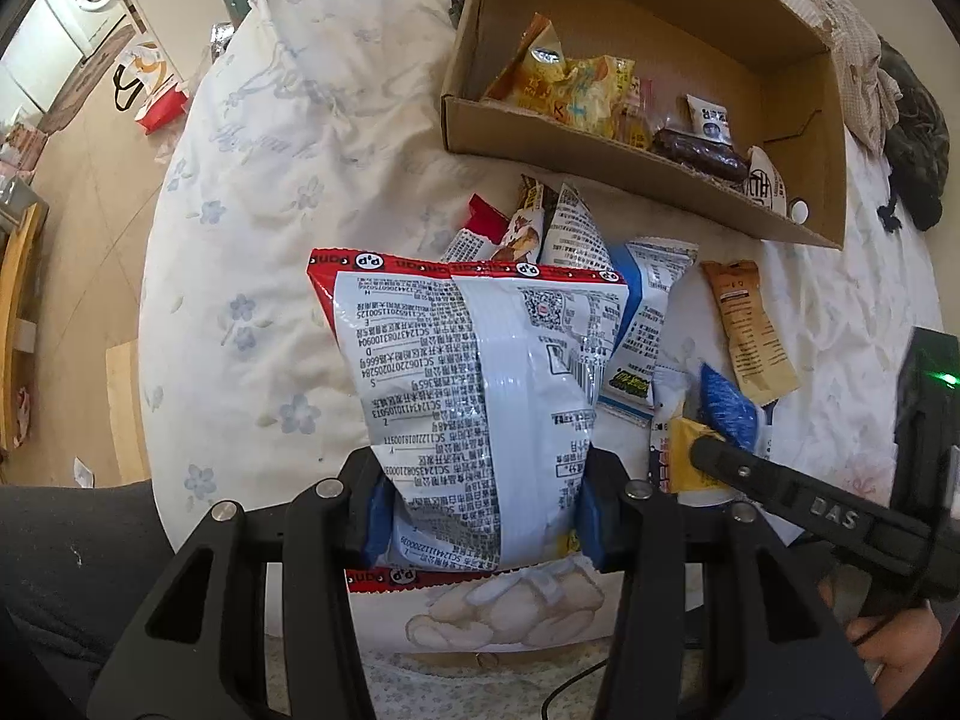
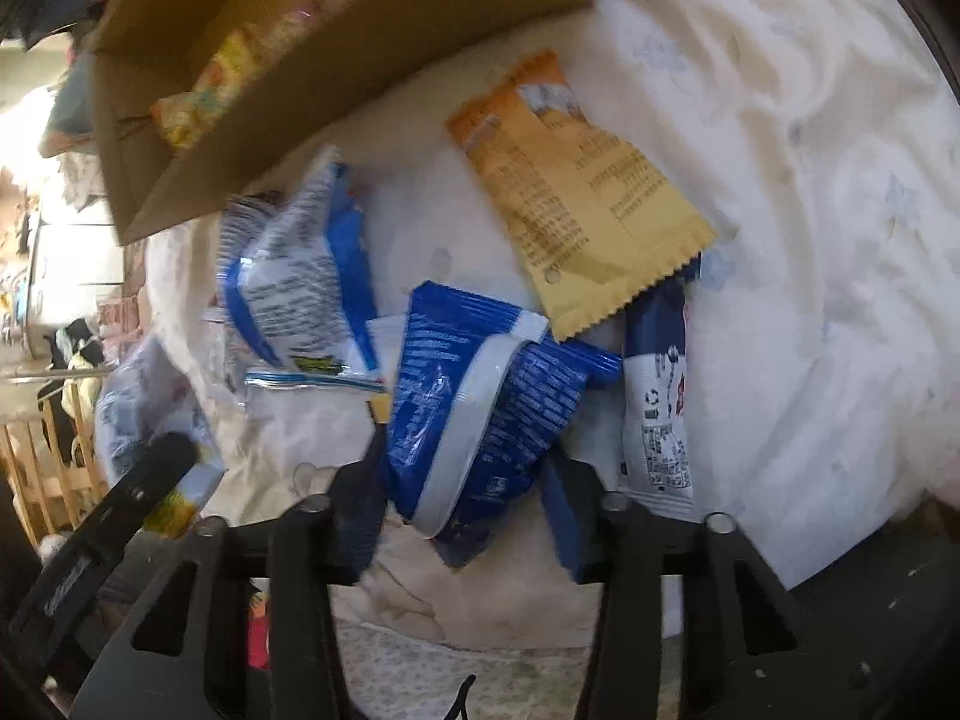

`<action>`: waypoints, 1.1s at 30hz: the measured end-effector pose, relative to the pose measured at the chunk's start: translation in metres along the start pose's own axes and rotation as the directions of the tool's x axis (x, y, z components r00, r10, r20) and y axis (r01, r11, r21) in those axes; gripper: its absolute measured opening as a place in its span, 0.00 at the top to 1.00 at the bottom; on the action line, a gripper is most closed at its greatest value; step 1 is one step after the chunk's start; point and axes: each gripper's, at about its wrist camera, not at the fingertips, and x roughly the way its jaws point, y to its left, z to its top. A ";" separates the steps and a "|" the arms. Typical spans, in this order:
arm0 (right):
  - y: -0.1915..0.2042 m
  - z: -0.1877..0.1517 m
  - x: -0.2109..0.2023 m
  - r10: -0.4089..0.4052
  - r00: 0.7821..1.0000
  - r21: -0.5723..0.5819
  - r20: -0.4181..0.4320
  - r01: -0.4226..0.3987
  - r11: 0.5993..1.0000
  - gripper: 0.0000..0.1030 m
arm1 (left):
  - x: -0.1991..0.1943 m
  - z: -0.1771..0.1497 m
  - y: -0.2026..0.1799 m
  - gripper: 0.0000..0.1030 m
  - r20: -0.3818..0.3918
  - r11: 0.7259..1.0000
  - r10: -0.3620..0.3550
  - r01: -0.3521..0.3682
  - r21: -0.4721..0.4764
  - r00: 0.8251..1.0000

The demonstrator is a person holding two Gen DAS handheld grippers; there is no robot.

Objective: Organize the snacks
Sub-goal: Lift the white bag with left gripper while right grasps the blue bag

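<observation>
Bed (image 1: 252,192), white quilt with pale blue flowers, carries everything; it fills both views.

Box (image 1: 600,147), open cardboard, lies at 1 o'clock in the left wrist view and at 11 o'clock in the right wrist view. Several snack packets lie inside against its near wall: yellow ones, a dark one, a small white one.

White bag (image 1: 480,384), red-edged, printed back toward the camera, centre of the left wrist view. Left gripper (image 1: 483,513) at 6 o'clock; its jaws are clamped on the bag's lower end, blue pads pressing in from both sides.

Loose pile of packets on the quilt between that bag and the box, from 12 to 3 o'clock of the bag: red-and-brown wrappers, a white-and-blue bag (image 1: 645,324), an orange packet (image 1: 747,330).

Blue packet (image 2: 480,396), white band down its back, centre of the right wrist view. Right gripper (image 2: 468,516) at 6 o'clock; its jaws pinch the packet's lower end, which is crumpled between the pads. In the left wrist view this gripper enters from 4 o'clock, its tip at the same blue packet.

In the right wrist view the orange packet sits at 1 o'clock of the blue one, its lower corner overlapping it. A white stick packet (image 2: 657,414) lies just beside at 3 o'clock. The white-and-blue bag sits at 10 o'clock, near the box corner.
</observation>
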 end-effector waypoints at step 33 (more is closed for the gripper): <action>0.049 0.011 -0.126 0.241 0.851 -0.294 0.466 -0.107 0.950 0.59 | -0.070 0.043 -0.013 0.57 0.249 0.992 0.022 -0.053 0.118 0.968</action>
